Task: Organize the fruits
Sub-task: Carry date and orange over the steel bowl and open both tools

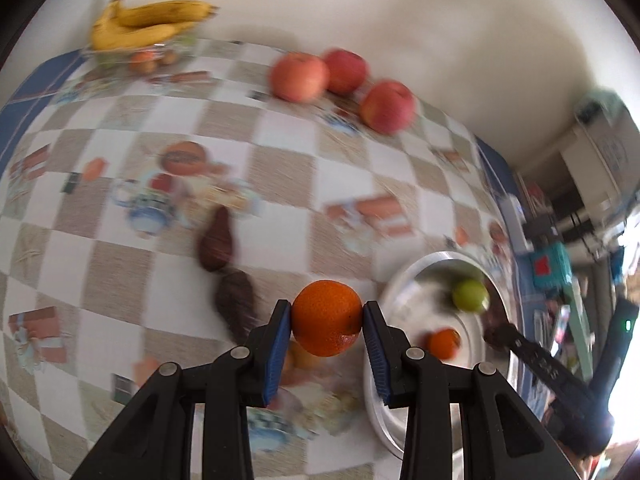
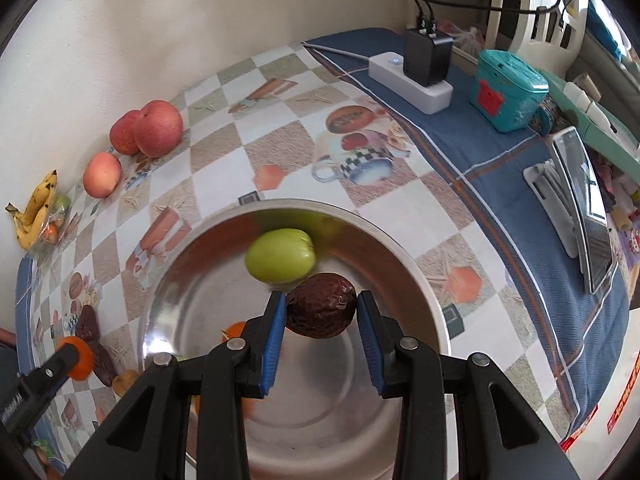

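My left gripper [image 1: 326,320] is shut on an orange [image 1: 326,326], held above the checkered tablecloth just left of the steel bowl [image 1: 394,292]. In the right wrist view, my right gripper [image 2: 320,312] is shut on a dark brown wrinkled fruit [image 2: 320,306] and hangs over the steel bowl [image 2: 304,202]. A green fruit [image 2: 280,256] and a small orange [image 2: 236,330] lie in the bowl. Two more dark brown fruits [image 1: 216,240] [image 1: 236,304] lie on the cloth left of the bowl.
Three red apples [image 1: 298,76] [image 1: 346,70] [image 1: 388,106] and a bunch of bananas [image 1: 148,22] sit along the wall. A white power strip with a black charger [image 2: 412,76], a teal box [image 2: 508,88] and a propped-up screen [image 2: 580,208] stand beyond the bowl.
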A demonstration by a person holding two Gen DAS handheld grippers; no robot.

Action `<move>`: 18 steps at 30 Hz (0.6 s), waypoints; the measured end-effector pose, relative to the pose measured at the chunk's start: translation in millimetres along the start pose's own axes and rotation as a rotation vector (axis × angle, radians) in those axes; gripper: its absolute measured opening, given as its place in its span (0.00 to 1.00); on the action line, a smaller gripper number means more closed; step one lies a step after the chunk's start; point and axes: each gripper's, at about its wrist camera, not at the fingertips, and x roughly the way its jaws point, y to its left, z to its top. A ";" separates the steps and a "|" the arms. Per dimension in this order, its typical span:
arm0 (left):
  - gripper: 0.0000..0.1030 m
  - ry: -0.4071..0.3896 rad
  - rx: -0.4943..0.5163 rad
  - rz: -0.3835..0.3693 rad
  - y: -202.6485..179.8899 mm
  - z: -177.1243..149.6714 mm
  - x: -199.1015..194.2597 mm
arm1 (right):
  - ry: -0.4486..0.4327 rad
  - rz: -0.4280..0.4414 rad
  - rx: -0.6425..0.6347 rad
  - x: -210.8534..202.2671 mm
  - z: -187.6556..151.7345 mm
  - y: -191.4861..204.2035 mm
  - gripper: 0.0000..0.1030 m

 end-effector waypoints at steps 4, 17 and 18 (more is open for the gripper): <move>0.38 0.052 0.049 -0.025 -26.2 -15.7 11.5 | 0.015 0.005 -0.003 0.3 -3.2 -5.0 0.37; 0.38 0.216 0.148 -0.068 -75.7 -68.7 38.9 | 0.084 0.054 -0.024 0.0 -12.2 -5.7 0.37; 0.38 0.220 0.153 -0.059 -77.3 -70.2 40.7 | 0.093 0.061 -0.024 0.7 -13.4 -5.8 0.37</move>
